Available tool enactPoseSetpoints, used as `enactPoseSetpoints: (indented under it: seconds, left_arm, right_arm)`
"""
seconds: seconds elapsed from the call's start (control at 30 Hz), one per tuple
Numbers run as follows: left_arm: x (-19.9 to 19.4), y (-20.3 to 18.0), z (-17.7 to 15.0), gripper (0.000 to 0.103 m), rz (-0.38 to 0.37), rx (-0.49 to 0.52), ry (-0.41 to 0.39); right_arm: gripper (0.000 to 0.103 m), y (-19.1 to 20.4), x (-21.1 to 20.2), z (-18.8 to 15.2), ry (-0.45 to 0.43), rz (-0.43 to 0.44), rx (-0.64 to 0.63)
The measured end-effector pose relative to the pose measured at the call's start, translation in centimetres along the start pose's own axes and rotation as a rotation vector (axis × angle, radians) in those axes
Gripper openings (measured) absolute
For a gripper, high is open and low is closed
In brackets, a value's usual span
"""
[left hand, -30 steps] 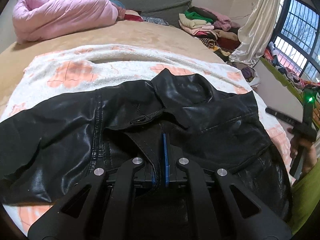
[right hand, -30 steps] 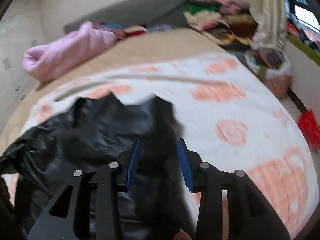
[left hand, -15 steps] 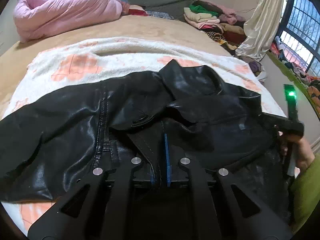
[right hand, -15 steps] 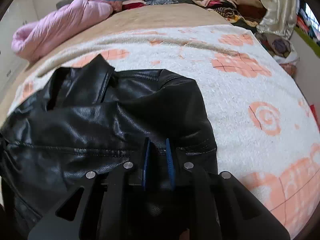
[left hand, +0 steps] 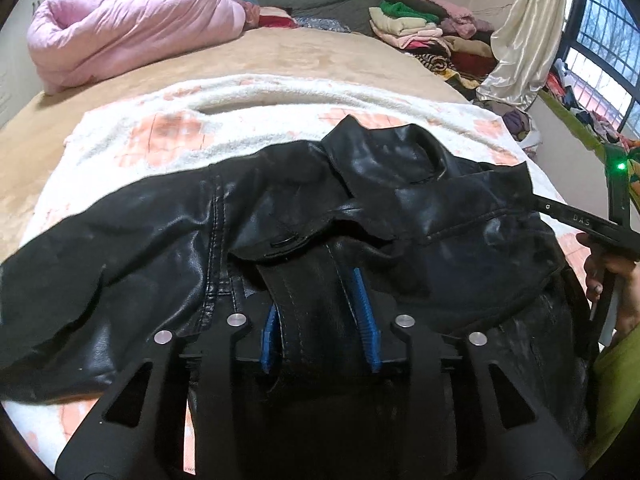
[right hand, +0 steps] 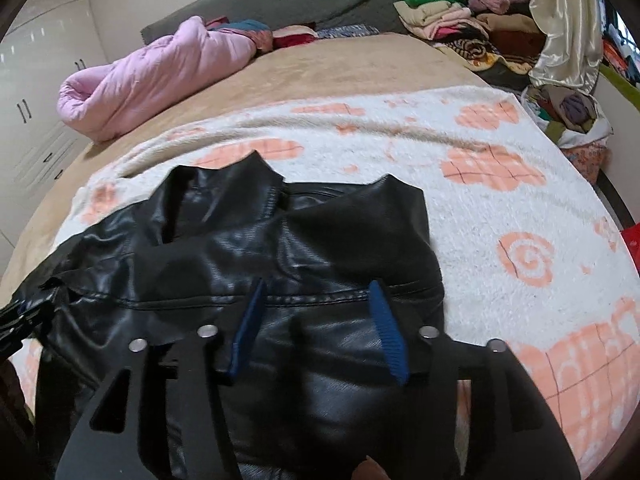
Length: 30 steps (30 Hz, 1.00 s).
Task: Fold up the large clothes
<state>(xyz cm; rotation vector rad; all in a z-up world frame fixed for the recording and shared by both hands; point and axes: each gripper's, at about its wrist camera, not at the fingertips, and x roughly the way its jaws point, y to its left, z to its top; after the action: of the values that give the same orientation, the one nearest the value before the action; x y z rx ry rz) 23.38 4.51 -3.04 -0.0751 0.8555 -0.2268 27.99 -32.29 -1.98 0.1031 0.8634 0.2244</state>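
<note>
A black leather jacket (left hand: 400,184) lies spread on a white blanket with orange flowers (left hand: 168,136), collar toward the far side. My left gripper (left hand: 316,292) sits low over its front. Its jaws are opening, and a stitched front strip of the jacket lies loose between the blue pads (left hand: 366,316). In the right wrist view the jacket (right hand: 240,248) has its right side folded inward. Just above that fold my right gripper (right hand: 318,284) is also opening, with nothing pinched. The right gripper (left hand: 580,222) also shows at the jacket's right edge in the left wrist view.
A rolled pink duvet (left hand: 132,32) lies at the far left of the tan bed (left hand: 280,56). Stacked folded clothes (left hand: 416,28) sit at the far right by a cream curtain (left hand: 520,40). White wardrobes (right hand: 36,92) stand on the left. Bare blanket (right hand: 520,208) stretches right of the jacket.
Both grippers were shut on the jacket half a second ago and have now spread their jaws, letting the leather go. The right side of the jacket now lies folded inward.
</note>
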Motion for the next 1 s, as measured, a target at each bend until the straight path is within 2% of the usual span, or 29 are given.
enactPoseSetpoints:
  seconds: [0.1,0.2,0.3,0.43,0.5,0.67,0.7,0.73,0.77,0.8,0.83,0.87,0.9,0.93,1.0]
  left_arm:
    - [-0.8,-0.6,0.2,0.046,-0.010,0.016,-0.009]
    - [-1.5,-1.3,0.4,0.051,-0.010,0.033,-0.021]
    - [-2.1,-2.0,0.4,0.062,-0.001,0.059,-0.034]
    - [-3.3,-2.6,0.7,0.066,-0.007,0.076,-0.065]
    - [-4.1,-2.8,0.9,0.071,-0.012,0.082,-0.087]
    - [-6.1,-2.5,1.5,0.072,-0.011,0.071,-0.147]
    - [-6.5,-2.4,1.6,0.072,-0.018,0.065,-0.162]
    - [-6.6,-2.3,1.7,0.071,-0.021,0.058,-0.168]
    - [-6.5,-2.2,1.7,0.069,-0.020,0.052,-0.172]
    - [-6.3,-2.1,1.8,0.057,-0.020,0.049,-0.172]
    - [-5.9,-2.0,1.7,0.037,-0.019,0.046,-0.165]
    - [-5.4,-2.1,1.6,0.029,-0.020,0.044,-0.151]
    - [-4.7,-2.2,1.4,0.017,-0.033,0.047,-0.124]
    - [-4.0,-2.4,1.2,0.010,-0.054,0.051,-0.102]
    - [-2.2,-2.5,0.6,0.007,-0.057,0.044,-0.034]
  right_arm:
    - [0.064,0.4,-1.0,0.1,-0.020,0.013,0.003]
    - [0.069,0.5,-1.9,0.0,-0.035,0.026,0.014]
    - [0.069,0.8,-2.6,-0.2,-0.040,0.036,0.008]
    - [0.071,1.2,-3.5,-0.3,-0.057,0.041,0.006]
    - [0.071,1.4,-4.1,-0.4,-0.069,0.036,-0.004]
    - [0.071,1.7,-4.9,-0.7,-0.083,0.034,-0.018]
    - [0.067,1.8,-5.1,-0.8,-0.084,0.034,-0.022]
    - [0.060,1.9,-5.3,-0.9,-0.085,0.033,-0.029]
    - [0.056,2.2,-5.5,-1.2,-0.085,0.032,-0.041]
    - [0.051,2.4,-5.7,-1.4,-0.083,0.030,-0.056]
    - [0.048,2.6,-5.8,-1.6,-0.082,0.028,-0.063]
    - [0.048,2.8,-5.8,-1.8,-0.077,0.027,-0.072]
    - [0.047,3.1,-5.9,-2.0,-0.073,0.029,-0.079]
    - [0.046,3.3,-5.9,-2.2,-0.069,0.032,-0.086]
    - [0.046,4.0,-6.0,-2.6,-0.061,0.041,-0.110]
